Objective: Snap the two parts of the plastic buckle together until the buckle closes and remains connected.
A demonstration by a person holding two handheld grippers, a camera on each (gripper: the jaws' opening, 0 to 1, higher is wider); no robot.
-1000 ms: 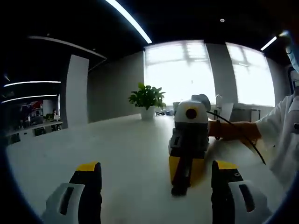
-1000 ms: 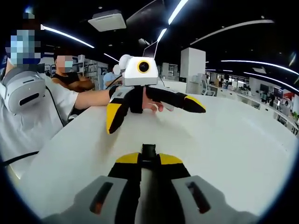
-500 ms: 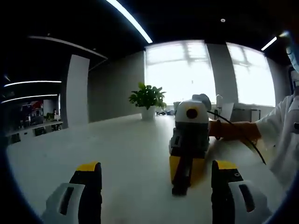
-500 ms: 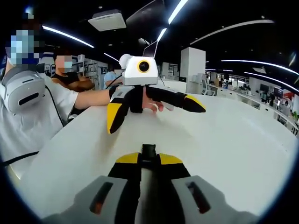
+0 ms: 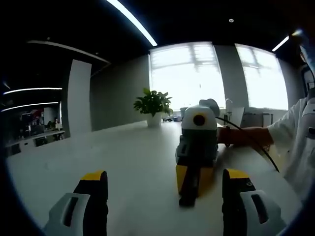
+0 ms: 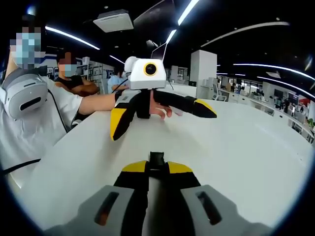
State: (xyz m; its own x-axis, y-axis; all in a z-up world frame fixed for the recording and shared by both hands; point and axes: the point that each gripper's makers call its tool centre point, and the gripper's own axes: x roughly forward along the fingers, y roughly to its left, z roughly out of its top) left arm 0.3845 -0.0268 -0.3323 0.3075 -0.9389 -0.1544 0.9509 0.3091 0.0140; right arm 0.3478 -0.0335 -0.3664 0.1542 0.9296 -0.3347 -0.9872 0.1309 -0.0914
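Right gripper is clamped on a small black buckle part just over the white table; left gripper faces it, jaws spread and empty. I cannot see the mating part, so it needs locating before lining up for the snap.

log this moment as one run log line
left gripper: open, empty | right gripper: shut on black buckle piece | table: white | parts not joined

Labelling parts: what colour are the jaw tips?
Yellow on the hand-held gripper, clearest in the right gripper view.
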